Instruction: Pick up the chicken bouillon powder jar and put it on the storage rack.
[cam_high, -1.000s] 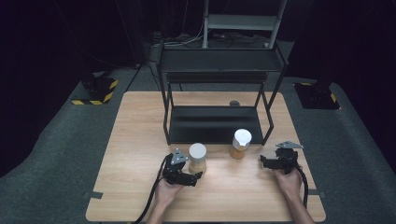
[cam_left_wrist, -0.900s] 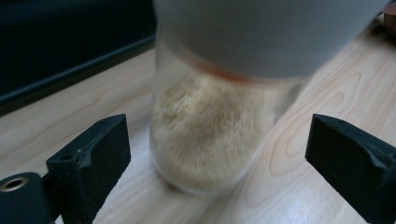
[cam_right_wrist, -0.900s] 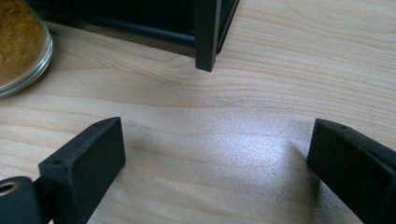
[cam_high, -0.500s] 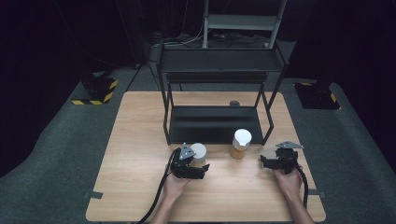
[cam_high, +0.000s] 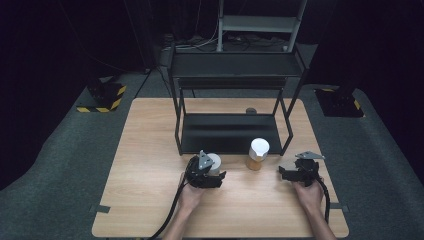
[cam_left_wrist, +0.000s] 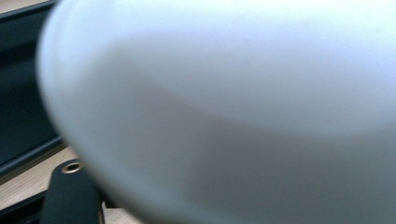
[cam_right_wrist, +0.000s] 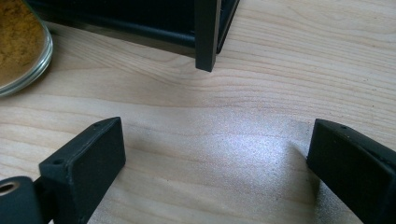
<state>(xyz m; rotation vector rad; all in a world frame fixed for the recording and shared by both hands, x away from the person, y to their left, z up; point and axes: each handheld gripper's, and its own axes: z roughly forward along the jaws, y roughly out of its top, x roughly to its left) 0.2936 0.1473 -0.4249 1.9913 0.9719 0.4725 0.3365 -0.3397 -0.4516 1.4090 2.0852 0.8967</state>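
- The left tool (cam_high: 212, 172) is sitting at the near middle of the surface (cam_high: 150, 150), and its jaws have just been closing with the white-lidded jar (cam_high: 214, 162) between them.
- That jar's white lid is pressing right up to the left gripper view's lens (cam_left_wrist: 233, 102); whether the pads are already squeezing it I cannot tell.
- The right tool (cam_right_wrist: 215, 163) is resting near the right edge with its jaws spread wide over bare wood, gripping nothing.
- The second jar (cam_high: 258, 153), with brownish powder inside, is standing upright between the two tools, apart from both and a little nearer the right one.
- Both jars are standing with their long axis vertical, just in front of the black rack (cam_high: 230, 132).
- The rack's low shelf is lying straight beyond the left tool, so any placing there would likely be a short push away from the person.
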